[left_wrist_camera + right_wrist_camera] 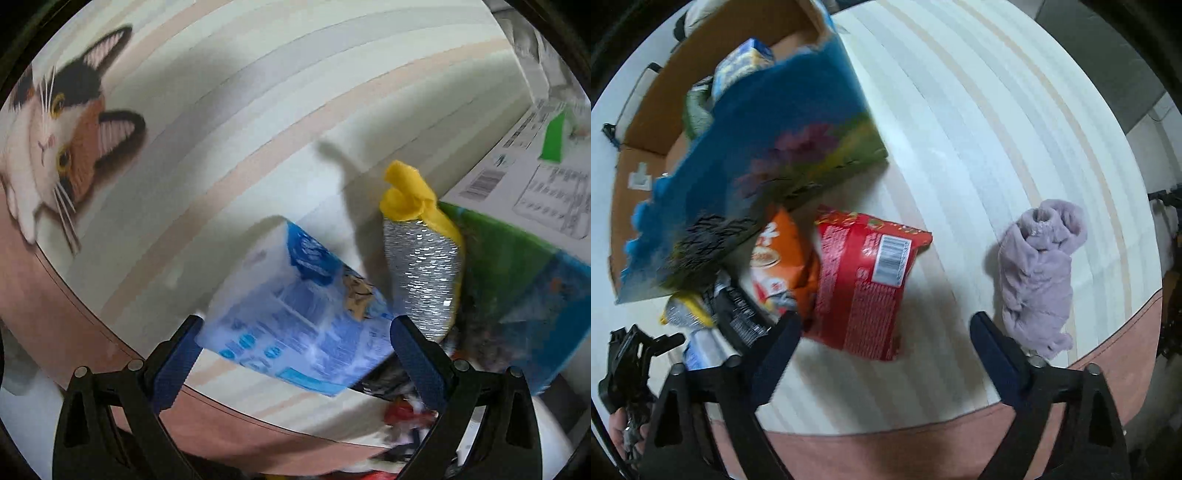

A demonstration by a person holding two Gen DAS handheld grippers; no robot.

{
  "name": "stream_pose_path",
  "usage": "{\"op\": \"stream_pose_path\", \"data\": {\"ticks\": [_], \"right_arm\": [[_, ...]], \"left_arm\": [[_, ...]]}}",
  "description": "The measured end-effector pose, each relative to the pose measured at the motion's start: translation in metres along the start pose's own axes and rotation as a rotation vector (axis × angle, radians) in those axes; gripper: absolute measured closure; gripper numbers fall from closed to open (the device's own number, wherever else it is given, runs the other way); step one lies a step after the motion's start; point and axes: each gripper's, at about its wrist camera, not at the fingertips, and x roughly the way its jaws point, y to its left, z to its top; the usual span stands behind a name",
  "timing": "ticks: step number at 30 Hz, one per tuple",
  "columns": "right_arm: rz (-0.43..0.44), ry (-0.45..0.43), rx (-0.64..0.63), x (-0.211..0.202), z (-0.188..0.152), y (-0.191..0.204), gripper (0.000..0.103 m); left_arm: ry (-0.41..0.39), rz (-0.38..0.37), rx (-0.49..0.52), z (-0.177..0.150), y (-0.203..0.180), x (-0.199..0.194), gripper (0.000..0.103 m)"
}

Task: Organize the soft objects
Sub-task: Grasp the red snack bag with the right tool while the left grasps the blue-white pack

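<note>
In the left wrist view my left gripper [295, 332] is open, its blue pads either side of a blue-and-white soft pack [299, 317] lying on the striped mat; contact cannot be told. A silver-and-yellow scrubber [421, 258] leans beside it against the colourful box [517, 280]. In the right wrist view my right gripper [886, 332] is open and empty above the mat. A red snack bag [864, 280] and an orange bag [783, 266] lie just ahead on the left. A rolled lilac fluffy cloth [1041, 273] lies ahead on the right, beside the right finger.
An open cardboard box [650, 155] with a blue printed side holds a blue-yellow packet [742, 62]. The left gripper [631, 362] shows at the lower left of the right wrist view. A cat picture [62, 136] is printed on the mat. The mat's pink border [923, 443] is near.
</note>
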Motion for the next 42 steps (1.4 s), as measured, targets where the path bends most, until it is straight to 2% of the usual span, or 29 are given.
{"op": "stream_pose_path", "data": {"ticks": [1,4,8,11,13,15,17,19,22,25,26,28,29,31,34,38,41,42], "right_arm": [[-0.005,0.007,0.002,0.005,0.001,0.0,0.02],[-0.017,0.022,0.002,0.017,0.003,0.003,0.021],[-0.019,0.028,-0.018,0.022,0.003,0.005,0.022],[-0.02,0.04,-0.049,0.024,0.003,0.011,0.028],[-0.045,0.053,-0.098,0.023,0.001,0.016,0.029],[-0.055,0.063,-0.131,0.025,-0.002,0.027,0.029],[-0.028,0.069,-0.124,0.024,-0.003,0.027,0.029],[-0.007,0.066,-0.094,0.024,-0.001,0.026,0.029],[0.038,0.098,-0.019,0.035,0.004,0.018,0.029],[0.05,0.139,0.012,0.048,0.004,0.011,0.03],[0.053,0.145,0.013,0.048,0.007,0.006,0.039],[0.028,0.137,-0.013,0.048,0.001,0.005,0.046],[0.016,0.135,-0.03,0.048,0.0,0.006,0.047],[-0.013,0.157,-0.084,0.047,-0.008,0.007,0.048],[-0.067,0.182,-0.187,0.047,-0.029,0.009,0.048],[-0.132,0.219,-0.317,0.05,-0.056,0.008,0.049],[-0.151,0.207,-0.339,0.049,-0.067,0.008,0.048],[-0.159,0.2,-0.335,0.05,-0.067,0.008,0.048]], "left_arm": [[-0.007,0.03,0.03,0.001,-0.003,0.0,0.001],[-0.036,0.148,0.136,-0.004,-0.009,0.002,0.001],[-0.049,0.25,0.254,-0.024,-0.01,0.012,0.001],[-0.08,0.351,0.411,-0.041,-0.018,0.017,0.004],[-0.109,0.416,0.547,-0.056,-0.03,0.02,0.006],[-0.127,0.427,0.618,-0.064,-0.037,0.018,0.006],[-0.102,0.352,0.579,-0.064,-0.035,0.014,0.006],[-0.052,0.227,0.446,-0.059,-0.022,0.009,0.006],[-0.003,0.113,0.315,-0.059,-0.005,0.01,0.006],[0.055,0.112,0.249,-0.058,0.006,0.024,0.006],[0.067,0.112,0.238,-0.058,0.008,0.029,0.006],[0.065,0.122,0.226,-0.06,0.007,0.037,0.007],[0.051,0.132,0.234,-0.05,0.009,0.037,0.01],[0.008,0.176,0.274,-0.052,0.005,0.035,0.019],[-0.047,0.258,0.405,-0.061,-0.019,0.035,0.036],[-0.092,0.349,0.539,-0.076,-0.034,0.04,0.038],[-0.089,0.349,0.533,-0.077,-0.037,0.047,0.038],[-0.084,0.342,0.525,-0.064,-0.032,0.036,0.039]]}}
